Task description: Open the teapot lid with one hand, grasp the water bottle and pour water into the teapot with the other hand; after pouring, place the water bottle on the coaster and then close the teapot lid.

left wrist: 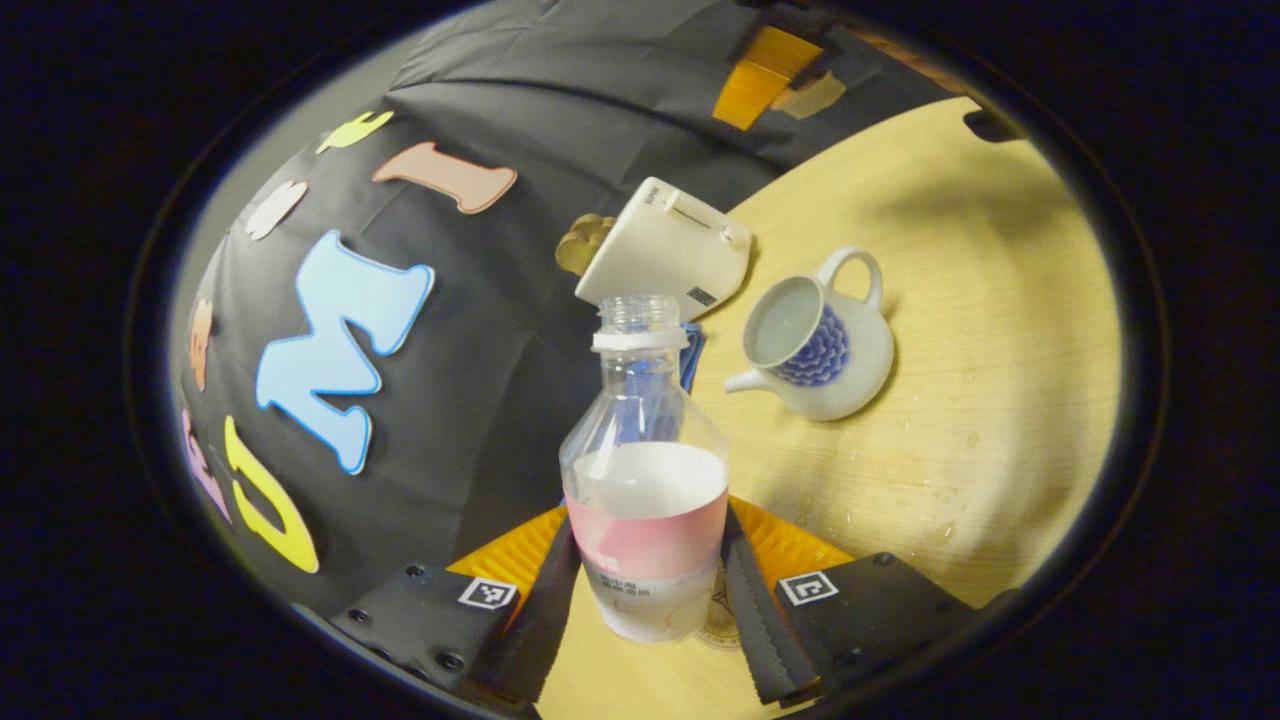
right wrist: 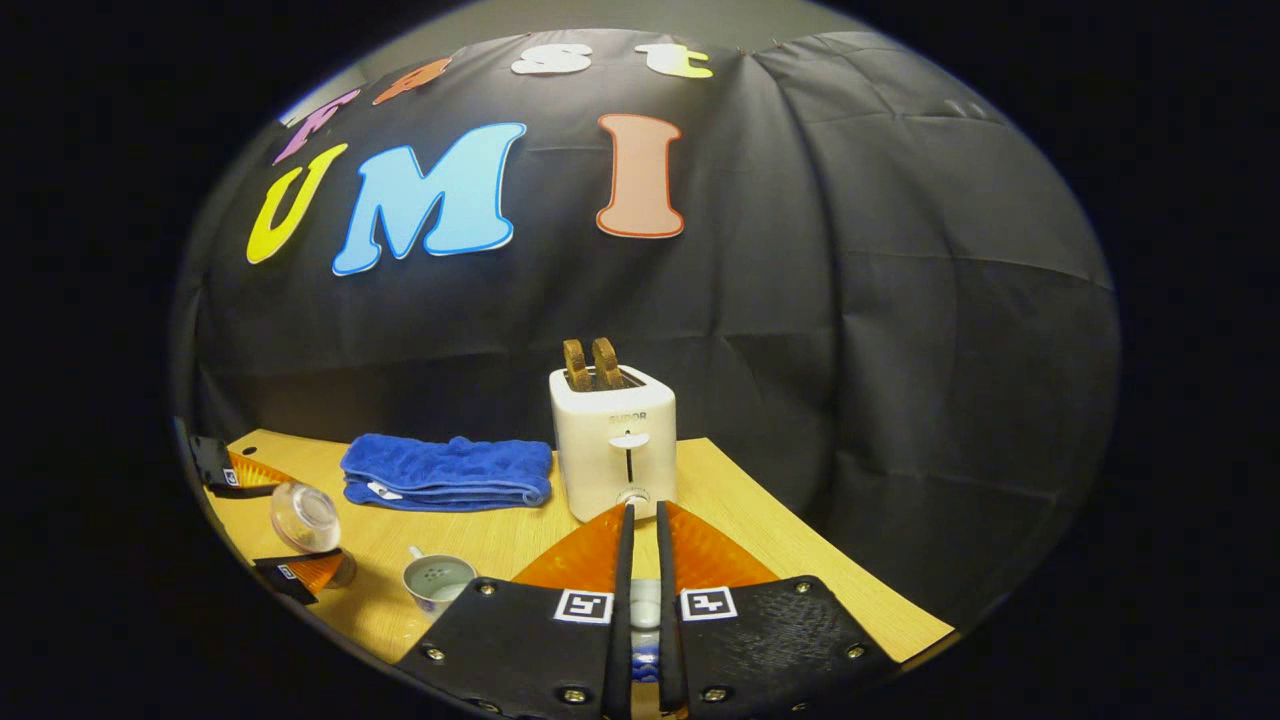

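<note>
Left gripper view: our left gripper is clamped on the bottle, uncapped, both fingers pressing its labelled waist. The open teapot sits on the bench just beyond, toaster behind it.

Right gripper view: our right gripper has its fingers nearly together, pinching something pale, likely the lid, though we cannot tell for sure. Ahead stands the toaster, a towel beside it. Far left, the bottle tilts near the teapot.

Uncapped bottle tilted; teapot lidless (water inside).
</note>
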A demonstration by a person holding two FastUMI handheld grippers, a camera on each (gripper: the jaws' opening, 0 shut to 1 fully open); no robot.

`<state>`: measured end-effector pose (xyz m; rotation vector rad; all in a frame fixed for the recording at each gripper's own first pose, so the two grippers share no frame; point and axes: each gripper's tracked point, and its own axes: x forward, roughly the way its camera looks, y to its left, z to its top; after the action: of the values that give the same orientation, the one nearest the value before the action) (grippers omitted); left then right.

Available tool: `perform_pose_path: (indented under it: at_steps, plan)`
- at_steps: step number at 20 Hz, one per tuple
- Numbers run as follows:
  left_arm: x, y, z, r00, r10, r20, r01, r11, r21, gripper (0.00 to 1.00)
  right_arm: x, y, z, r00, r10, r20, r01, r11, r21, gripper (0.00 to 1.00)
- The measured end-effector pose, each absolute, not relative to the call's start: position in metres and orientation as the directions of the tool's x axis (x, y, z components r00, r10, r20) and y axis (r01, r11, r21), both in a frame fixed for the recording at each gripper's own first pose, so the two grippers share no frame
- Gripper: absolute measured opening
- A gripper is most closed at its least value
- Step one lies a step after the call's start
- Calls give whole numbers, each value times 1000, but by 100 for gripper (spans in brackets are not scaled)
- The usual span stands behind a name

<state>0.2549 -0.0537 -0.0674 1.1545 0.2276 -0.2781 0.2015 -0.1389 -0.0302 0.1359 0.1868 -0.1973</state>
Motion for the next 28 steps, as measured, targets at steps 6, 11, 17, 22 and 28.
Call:
perform_pose_path:
  at_steps: [6, 11, 17, 22, 28]
  plan:
    - [263, -70, -70, 923, -78, -378, 386, 185, 904, 86, 200, -138, -31, 964, -170, -204, 202, 968, 149, 10]
    - [271, -70, -65, 915, -30, -401, 402, 18, 915, 86, 198, -143, -25, 965, -177, -192, 211, 962, 173, 10]
    - [281, -65, -62, 914, 32, -405, 405, -161, 900, 86, 197, -142, -23, 968, -170, -183, 204, 961, 186, 10]
    - [287, -63, -50, 916, 80, -393, 397, -314, 862, 86, 197, -139, -20, 972, -162, -173, 193, 964, 184, 10]
    - [291, -70, -39, 921, 106, -374, 382, -429, 819, 86, 196, -134, -19, 974, -151, -169, 182, 965, 186, 10]
